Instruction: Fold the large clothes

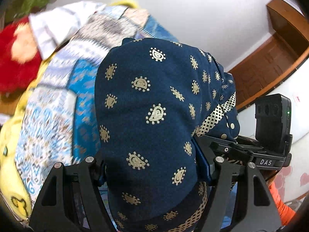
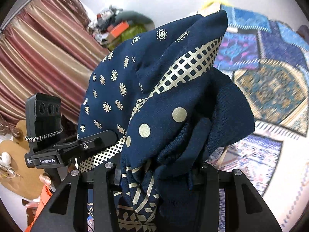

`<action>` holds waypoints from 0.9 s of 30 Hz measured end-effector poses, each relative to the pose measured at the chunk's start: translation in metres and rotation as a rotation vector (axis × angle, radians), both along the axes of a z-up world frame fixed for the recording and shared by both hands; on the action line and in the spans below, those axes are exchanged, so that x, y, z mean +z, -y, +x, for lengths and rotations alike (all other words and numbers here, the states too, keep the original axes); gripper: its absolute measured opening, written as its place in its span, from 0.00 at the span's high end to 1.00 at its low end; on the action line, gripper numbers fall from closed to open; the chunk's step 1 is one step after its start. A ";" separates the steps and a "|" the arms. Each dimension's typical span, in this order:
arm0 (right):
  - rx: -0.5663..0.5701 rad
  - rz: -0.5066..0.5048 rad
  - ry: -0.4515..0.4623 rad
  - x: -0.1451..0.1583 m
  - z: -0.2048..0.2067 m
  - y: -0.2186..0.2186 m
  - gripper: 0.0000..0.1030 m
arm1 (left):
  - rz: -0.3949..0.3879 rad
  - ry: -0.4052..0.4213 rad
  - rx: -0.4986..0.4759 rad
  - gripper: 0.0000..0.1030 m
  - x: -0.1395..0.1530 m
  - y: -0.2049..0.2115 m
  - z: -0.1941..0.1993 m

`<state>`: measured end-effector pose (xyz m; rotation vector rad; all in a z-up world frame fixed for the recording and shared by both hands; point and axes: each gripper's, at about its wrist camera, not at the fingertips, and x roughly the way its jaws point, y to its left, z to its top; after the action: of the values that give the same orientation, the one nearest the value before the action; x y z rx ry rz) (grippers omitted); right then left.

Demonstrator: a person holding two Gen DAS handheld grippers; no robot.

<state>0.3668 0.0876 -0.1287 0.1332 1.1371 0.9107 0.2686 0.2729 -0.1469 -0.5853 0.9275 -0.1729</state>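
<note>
A navy garment (image 1: 150,100) with gold paisley print and a gold lattice band is lifted off the bed, bunched and draped over both grippers. In the left wrist view my left gripper (image 1: 152,166) is shut on a thick fold of it; a blue pad (image 1: 203,164) presses the cloth. My right gripper (image 1: 222,145) enters from the right and bites the same cloth near the lattice band. In the right wrist view the navy garment (image 2: 173,96) fills the centre, with my right gripper (image 2: 154,174) shut on a gathered wad. My left gripper (image 2: 104,139) clamps the cloth's left edge. All fingertips are hidden by fabric.
Below lies a bed with a blue and white patterned spread (image 1: 58,106) over a yellow sheet (image 1: 11,154). A red plush toy (image 1: 17,58) and a white cloth (image 1: 56,23) lie at its far end. Striped curtains (image 2: 38,48) hang left; a wooden door frame (image 1: 270,54) stands right.
</note>
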 end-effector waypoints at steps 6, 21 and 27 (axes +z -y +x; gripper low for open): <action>0.028 -0.089 -0.080 -0.066 0.008 -0.037 0.59 | -0.025 -0.119 0.035 0.31 -0.065 -0.026 -0.002; 0.052 -0.206 -0.130 -0.133 0.016 -0.049 0.44 | 0.110 -0.134 0.002 0.28 -0.106 -0.022 0.010; 0.053 -0.233 -0.054 -0.098 0.006 -0.018 0.43 | 0.251 -0.127 -0.001 0.28 -0.074 -0.008 -0.017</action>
<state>0.3727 0.1052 -0.2269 -0.0634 1.2937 0.8189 0.2518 0.2809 -0.2207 -0.3667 1.0537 -0.0188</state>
